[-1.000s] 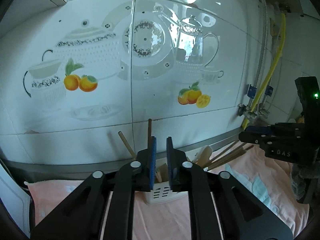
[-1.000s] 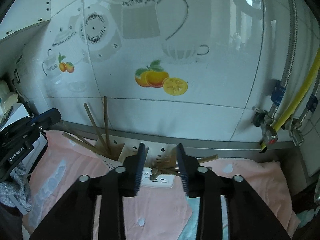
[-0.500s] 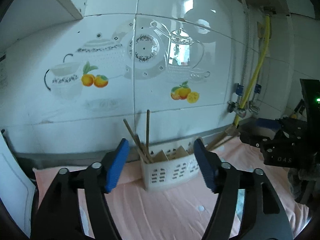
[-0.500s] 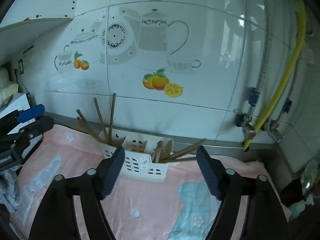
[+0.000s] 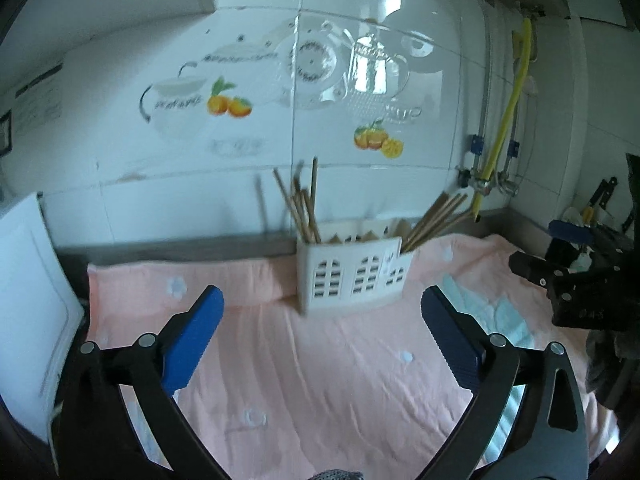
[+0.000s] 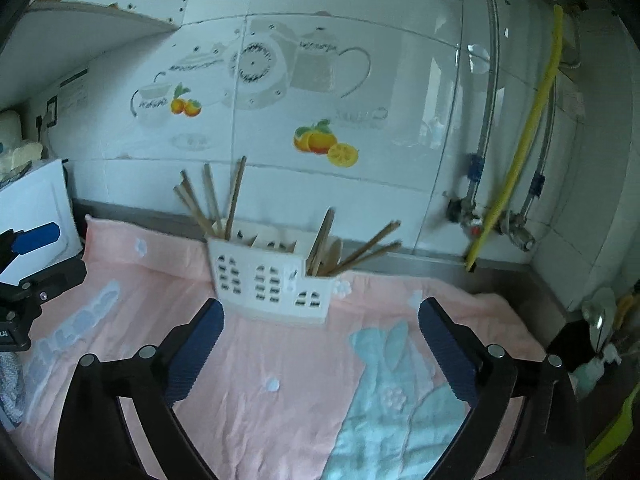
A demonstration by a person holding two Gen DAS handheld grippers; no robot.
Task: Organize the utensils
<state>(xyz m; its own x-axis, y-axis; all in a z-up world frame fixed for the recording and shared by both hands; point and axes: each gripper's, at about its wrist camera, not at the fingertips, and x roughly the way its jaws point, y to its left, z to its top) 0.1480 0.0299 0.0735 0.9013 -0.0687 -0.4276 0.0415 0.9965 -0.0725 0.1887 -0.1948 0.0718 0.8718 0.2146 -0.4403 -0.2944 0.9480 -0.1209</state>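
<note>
A white slotted utensil holder stands on a pink towel against the tiled wall; it also shows in the right wrist view. Wooden chopsticks stand in its left compartment and more wooden utensils lean out of its right compartment. My left gripper is open and empty, set back in front of the holder. My right gripper is open and empty, also in front of the holder. Each gripper shows at the edge of the other's view.
A yellow hose and metal pipes with valves run down the wall at the right. A white board leans at the left. Small items stand in the right corner.
Both grippers have opened wide and pulled back from the holder. A second ago both sat narrow right over the holder's compartments; now the whole holder and towel are in view.
</note>
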